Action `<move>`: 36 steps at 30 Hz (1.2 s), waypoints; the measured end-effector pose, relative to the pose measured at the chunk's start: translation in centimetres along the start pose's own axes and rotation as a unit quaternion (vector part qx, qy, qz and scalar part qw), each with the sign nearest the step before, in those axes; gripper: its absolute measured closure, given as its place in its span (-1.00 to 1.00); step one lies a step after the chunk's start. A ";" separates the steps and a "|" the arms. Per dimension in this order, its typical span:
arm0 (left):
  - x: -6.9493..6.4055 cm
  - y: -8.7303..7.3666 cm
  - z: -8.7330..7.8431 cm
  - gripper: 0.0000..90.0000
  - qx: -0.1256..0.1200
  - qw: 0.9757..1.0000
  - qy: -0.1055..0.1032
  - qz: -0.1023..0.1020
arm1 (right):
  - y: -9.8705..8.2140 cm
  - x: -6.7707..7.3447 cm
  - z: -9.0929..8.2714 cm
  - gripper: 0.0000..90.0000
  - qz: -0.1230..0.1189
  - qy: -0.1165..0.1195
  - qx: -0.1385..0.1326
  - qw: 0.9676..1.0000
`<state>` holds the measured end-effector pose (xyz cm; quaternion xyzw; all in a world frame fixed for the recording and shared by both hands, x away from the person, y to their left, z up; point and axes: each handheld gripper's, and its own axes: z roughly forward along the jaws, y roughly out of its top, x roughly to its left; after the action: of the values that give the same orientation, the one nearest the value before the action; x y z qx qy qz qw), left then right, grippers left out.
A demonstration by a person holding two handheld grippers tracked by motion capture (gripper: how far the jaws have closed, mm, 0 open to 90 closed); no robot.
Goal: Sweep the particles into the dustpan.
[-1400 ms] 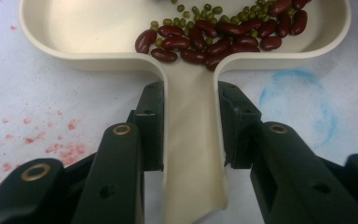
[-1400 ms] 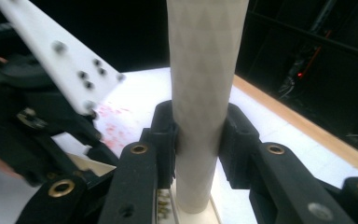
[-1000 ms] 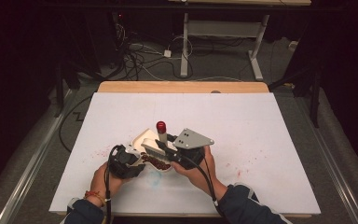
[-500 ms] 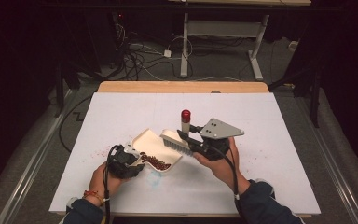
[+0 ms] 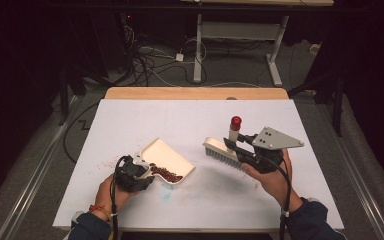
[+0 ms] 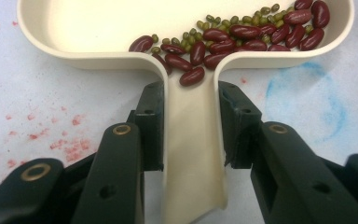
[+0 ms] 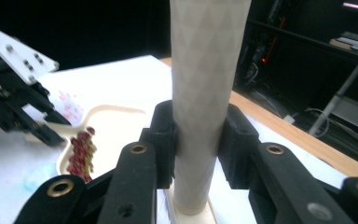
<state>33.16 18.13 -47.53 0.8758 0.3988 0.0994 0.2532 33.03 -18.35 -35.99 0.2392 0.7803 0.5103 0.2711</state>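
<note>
My left gripper pinches the dustpan handle with the beans already inside, my right gripper squeezes the brush at middle right, and the dumping is left

Room: lying dark at twelve o'clock, floor barely showing.
Table: glowing evenly under overhead light.
Shadows: falling soft beneath the brush, toward six o'clock.
Focus: jaws blurring close up in both gripper views.

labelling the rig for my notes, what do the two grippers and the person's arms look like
Both the left gripper and the right gripper are black, with brass rivets and a trailing black cable. The right carries a grey three-cornered plate. Dark blue sleeves; a red-orange band on the left wrist.
</note>
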 end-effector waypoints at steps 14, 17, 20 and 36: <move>0.1 -0.2 0.0 0.42 0.000 1.000 0.000 0.000 | -2.7 -1.8 -3.2 0.57 -0.005 -0.006 0.026 1.000; 0.2 -0.2 0.0 0.42 -0.001 1.000 -0.002 -0.001 | -3.2 -2.4 -4.2 0.57 -0.003 -0.002 0.026 1.000; 0.2 -0.3 0.0 0.42 -0.001 1.000 -0.003 -0.004 | -3.6 -2.9 -5.3 0.57 -0.004 0.002 0.026 1.000; 0.5 -0.4 0.2 0.42 -0.004 1.000 -0.005 -0.007 | -5.9 -4.2 -8.9 0.57 0.021 0.015 0.060 0.998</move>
<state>33.29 18.61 -47.87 0.8724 0.4031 0.0946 0.2597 29.64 -29.18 -37.72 0.2640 0.8081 0.4719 0.2337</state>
